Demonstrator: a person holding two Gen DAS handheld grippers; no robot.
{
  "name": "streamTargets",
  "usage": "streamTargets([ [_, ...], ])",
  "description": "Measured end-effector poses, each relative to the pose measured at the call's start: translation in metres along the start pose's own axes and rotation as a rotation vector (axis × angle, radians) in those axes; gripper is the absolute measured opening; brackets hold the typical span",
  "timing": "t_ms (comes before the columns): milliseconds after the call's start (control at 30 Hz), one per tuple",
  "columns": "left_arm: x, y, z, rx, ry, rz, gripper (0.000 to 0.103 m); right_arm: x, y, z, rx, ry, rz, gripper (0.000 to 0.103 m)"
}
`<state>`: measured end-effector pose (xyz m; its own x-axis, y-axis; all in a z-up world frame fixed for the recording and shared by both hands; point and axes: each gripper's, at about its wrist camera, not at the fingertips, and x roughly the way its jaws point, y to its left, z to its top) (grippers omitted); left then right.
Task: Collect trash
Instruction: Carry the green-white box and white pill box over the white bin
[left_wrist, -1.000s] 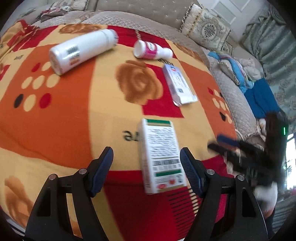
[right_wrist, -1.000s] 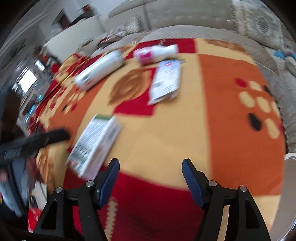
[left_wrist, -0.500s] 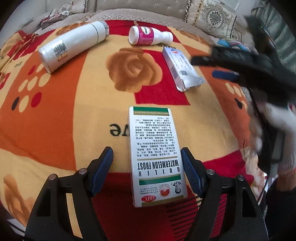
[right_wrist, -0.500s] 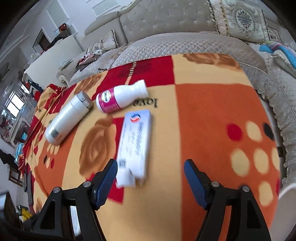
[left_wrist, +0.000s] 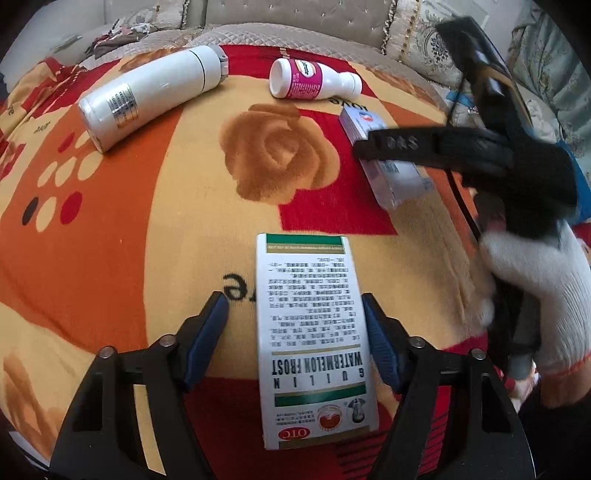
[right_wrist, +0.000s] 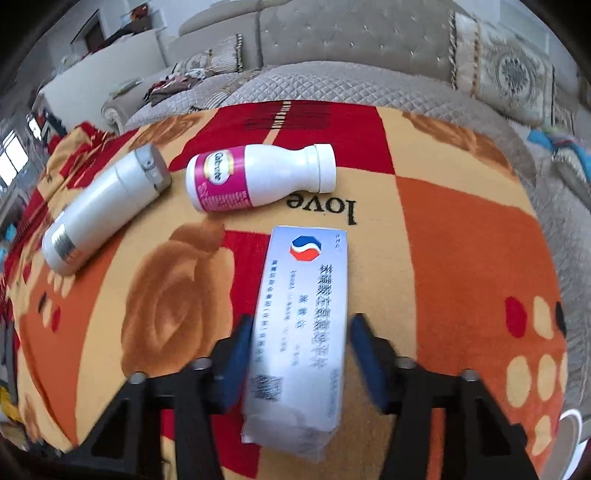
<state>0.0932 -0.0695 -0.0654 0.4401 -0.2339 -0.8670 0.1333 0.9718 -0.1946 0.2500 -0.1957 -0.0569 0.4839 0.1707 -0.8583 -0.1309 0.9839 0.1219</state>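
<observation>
A white and green medicine box lies flat between the fingers of my open left gripper; the right pad is at its edge, the left pad stands apart. A silver medicine box lies between the fingers of my open right gripper, both pads close beside it. The silver box also shows in the left wrist view, partly under the right gripper. A white bottle with a pink label and a white flask lie further back.
Everything lies on an orange, red and yellow blanket over a grey quilted sofa. Cushions stand at the back. A gloved hand holds the right gripper at the right of the left wrist view.
My right gripper has swung from beside the green box to the silver box and now straddles it. My left gripper has moved forward, so the green box lies deeper between its fingers.
</observation>
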Motion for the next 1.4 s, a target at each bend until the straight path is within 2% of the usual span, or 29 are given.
streamTargets([
  [100,-0.002,-0.001,-0.001,0.01,0.0,-0.003,0.054,-0.009,-0.004,-0.01,-0.009,-0.005,0.008,0.045],
  [500,-0.01,0.002,-0.007,-0.015,0.001,-0.062,0.053,-0.071,-0.018,-0.065,-0.029,-0.068,0.023,0.045],
  [700,-0.022,-0.006,-0.012,-0.011,-0.02,-0.081,0.053,-0.104,-0.029,-0.098,0.01,-0.106,0.048,0.045],
  [1000,-0.035,-0.042,-0.017,0.049,-0.043,-0.12,0.053,-0.136,-0.046,-0.136,0.073,-0.146,0.056,0.045],
  [1400,-0.044,-0.111,-0.021,0.167,-0.073,-0.156,0.053,-0.171,-0.094,-0.175,0.169,-0.178,0.005,0.045],
])
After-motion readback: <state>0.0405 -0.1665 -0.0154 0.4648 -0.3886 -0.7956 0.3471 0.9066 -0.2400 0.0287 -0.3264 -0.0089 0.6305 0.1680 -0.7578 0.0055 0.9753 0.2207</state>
